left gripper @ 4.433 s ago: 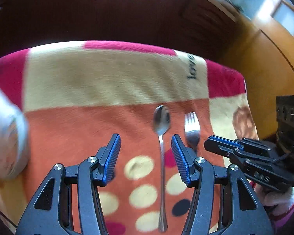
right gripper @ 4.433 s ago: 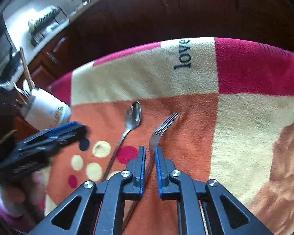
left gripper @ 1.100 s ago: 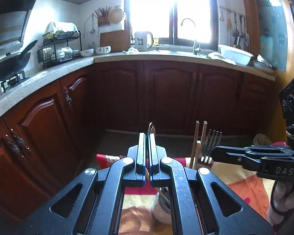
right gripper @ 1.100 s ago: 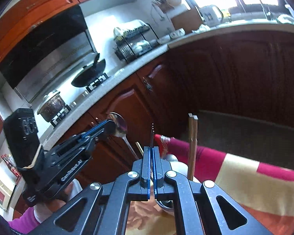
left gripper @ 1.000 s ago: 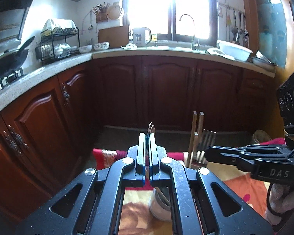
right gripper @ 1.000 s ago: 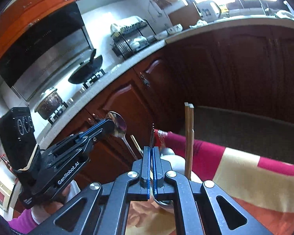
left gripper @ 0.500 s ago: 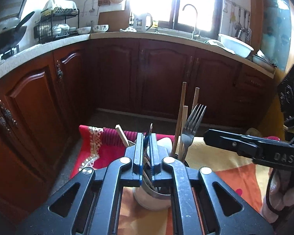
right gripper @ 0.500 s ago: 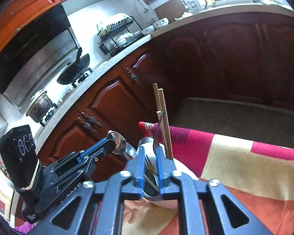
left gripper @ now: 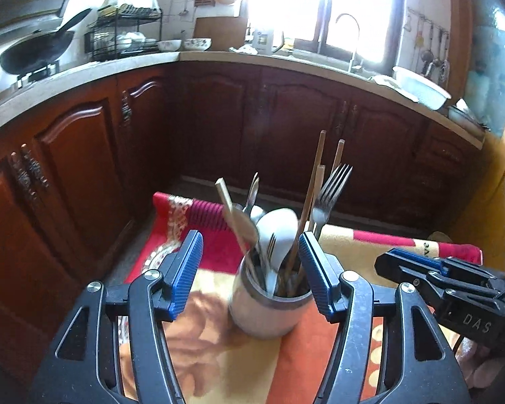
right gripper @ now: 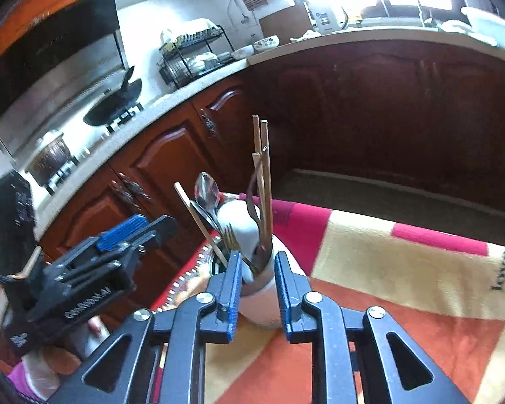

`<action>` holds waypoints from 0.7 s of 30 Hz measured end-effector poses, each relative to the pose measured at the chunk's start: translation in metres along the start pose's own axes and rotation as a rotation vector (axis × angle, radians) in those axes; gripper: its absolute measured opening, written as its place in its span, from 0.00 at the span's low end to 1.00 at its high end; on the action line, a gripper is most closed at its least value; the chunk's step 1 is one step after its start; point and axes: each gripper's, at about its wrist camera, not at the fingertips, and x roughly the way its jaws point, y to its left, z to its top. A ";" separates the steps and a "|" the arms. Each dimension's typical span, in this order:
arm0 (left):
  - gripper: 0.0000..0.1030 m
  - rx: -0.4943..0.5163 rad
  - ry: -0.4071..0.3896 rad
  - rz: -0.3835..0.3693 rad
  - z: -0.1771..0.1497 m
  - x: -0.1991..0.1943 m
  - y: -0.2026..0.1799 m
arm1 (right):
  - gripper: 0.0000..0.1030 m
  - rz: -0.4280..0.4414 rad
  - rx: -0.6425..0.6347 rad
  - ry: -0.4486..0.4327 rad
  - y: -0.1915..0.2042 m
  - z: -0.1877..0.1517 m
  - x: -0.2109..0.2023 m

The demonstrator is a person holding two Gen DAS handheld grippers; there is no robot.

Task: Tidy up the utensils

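On the table, label by label, as we see it:
Blanket: covers the table top; red, cream and orange blocks, word "love" near its right edge in the right wrist view.
Kitchen counter: runs along the back, dark wood cabinets under it; wok at its left end, dish rack next, sink tap by the window.
Utensil holder: pale cup, stands upright on the blanket near its far left corner.
Left gripper: we see its jaws spread wide and just been opening, nothing pinched; holder's rim sits between the blue pads, not touched.
Right gripper: jaws part way apart, just been opening; released, holder shows through the gap behind them, contact none that we can tell.
Chopsticks: stand in the holder, lean against its right side, tallest things there.
Fork: in the holder, tines up, just beside the chopsticks.
Spoon: in the holder, bowl up, left side.
White spoon: in the holder, middle.
Person's hand: holds the left gripper at bottom left of the right wrist view.
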 end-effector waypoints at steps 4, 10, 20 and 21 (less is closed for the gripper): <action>0.58 -0.013 0.013 0.022 -0.011 -0.011 0.000 | 0.27 -0.061 -0.031 -0.012 0.010 -0.007 -0.004; 0.58 -0.027 0.034 0.042 -0.024 -0.024 0.000 | 0.32 -0.128 -0.076 -0.013 0.026 -0.017 -0.005; 0.58 -0.066 0.025 0.072 -0.028 -0.040 0.008 | 0.35 -0.149 -0.084 -0.024 0.035 -0.022 -0.012; 0.58 -0.067 0.028 0.075 -0.028 -0.040 0.009 | 0.36 -0.152 -0.084 -0.025 0.036 -0.022 -0.013</action>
